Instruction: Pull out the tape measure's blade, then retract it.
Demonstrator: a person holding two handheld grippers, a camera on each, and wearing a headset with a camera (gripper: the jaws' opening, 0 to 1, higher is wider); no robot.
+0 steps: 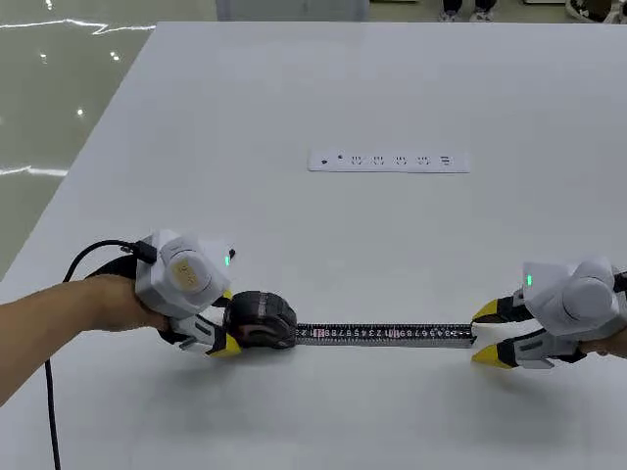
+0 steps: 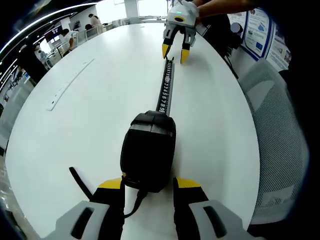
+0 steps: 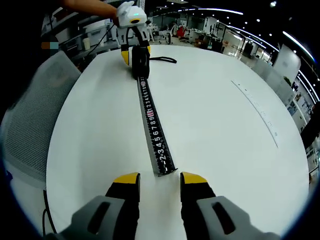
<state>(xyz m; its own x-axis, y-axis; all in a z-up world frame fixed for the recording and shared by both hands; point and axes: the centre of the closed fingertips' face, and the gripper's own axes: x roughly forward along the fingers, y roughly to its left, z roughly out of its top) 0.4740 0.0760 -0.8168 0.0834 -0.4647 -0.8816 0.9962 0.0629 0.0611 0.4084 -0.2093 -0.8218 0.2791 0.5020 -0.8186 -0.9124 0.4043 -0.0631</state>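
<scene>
White table [image 1: 392,98] carries blade [image 1: 387,334] extended across lower centre, left gripper [image 1: 225,319] clenched on tape measure case [image 1: 261,319] at lower left, right gripper [image 1: 487,333] released, jaws spread just off blade tip at lower right

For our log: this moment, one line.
left gripper: shut on black tape measure case | right gripper: open at black numbered blade tip

Black tape measure [image 1: 261,320] rests on the table [image 1: 392,245], its blade [image 1: 387,334] pulled out flat.
</scene>
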